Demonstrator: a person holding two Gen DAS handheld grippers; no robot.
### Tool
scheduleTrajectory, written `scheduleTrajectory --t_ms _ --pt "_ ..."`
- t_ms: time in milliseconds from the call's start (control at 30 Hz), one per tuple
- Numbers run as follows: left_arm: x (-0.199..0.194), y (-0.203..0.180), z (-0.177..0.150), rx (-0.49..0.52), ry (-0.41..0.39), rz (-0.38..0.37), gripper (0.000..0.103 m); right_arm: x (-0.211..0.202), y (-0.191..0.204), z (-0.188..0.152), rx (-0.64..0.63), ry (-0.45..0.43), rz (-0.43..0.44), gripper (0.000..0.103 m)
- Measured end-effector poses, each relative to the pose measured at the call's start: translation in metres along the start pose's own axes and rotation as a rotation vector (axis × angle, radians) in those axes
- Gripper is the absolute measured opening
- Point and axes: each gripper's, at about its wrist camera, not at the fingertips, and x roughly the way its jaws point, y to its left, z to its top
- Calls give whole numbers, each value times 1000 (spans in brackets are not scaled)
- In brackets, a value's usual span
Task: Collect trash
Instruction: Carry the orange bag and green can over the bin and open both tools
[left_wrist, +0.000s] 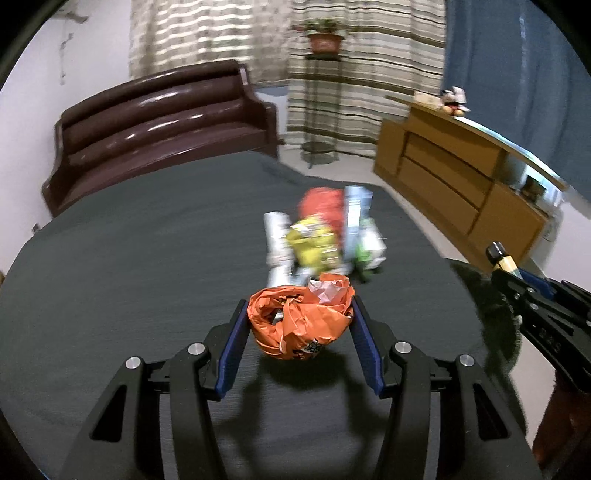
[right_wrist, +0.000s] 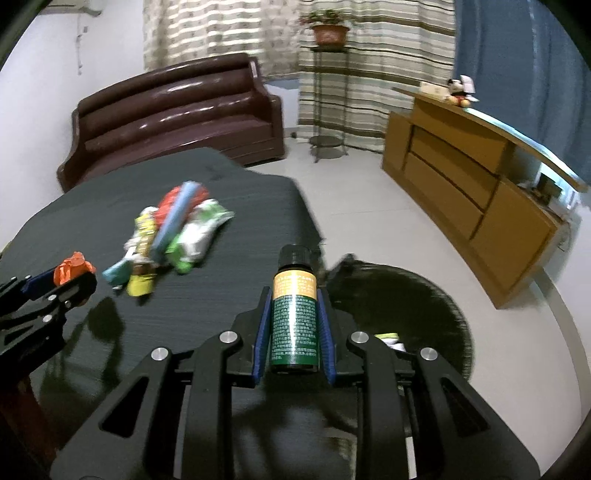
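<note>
Your left gripper (left_wrist: 300, 325) has its blue pads about half apart, both pressed on a crumpled orange wrapper (left_wrist: 301, 321). The wrapper hangs above the dark table (left_wrist: 129, 258), w/ its shadow on the cloth below.

Your right gripper (right_wrist: 294, 326) is nearly closed, pads tight on both sides of a small dark bottle (right_wrist: 294, 314). The bottle stands upright between them: black cap at the far end, orange band up top, green label below.

The rest of the trash sits in a pile (left_wrist: 321, 232) at mid-table, farther out than the left gripper. It's blurred, but you can make out a red bag, a yellow packet, white & green wrappers. In the right wrist view the same pile lies to the left of the bottle, w/ a long blue piece across it.

Just right of the table, on the pale floor, a black bin bag (right_wrist: 406, 306) stands open; something yellowish & white shows inside near its near rim.

Background: brown sofa (left_wrist: 162, 122) far left beyond the table, striped curtains (left_wrist: 369, 74) behind, a potted plant (left_wrist: 323, 37) on a thin stand, wooden cabinet (left_wrist: 461, 195) at right w/ a soft toy (left_wrist: 456, 101) on top.
</note>
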Motion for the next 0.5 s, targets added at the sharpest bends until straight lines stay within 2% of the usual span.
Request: scheduleTrajectory --t_ms 200,500 --pt "6 -55 6 74 -23 -52 53 -3 -46 -3 66 -15 -54 23" --pt "28 -117 8 146 -7 -93 53 3 -98 -17 135 -11 -109 23"
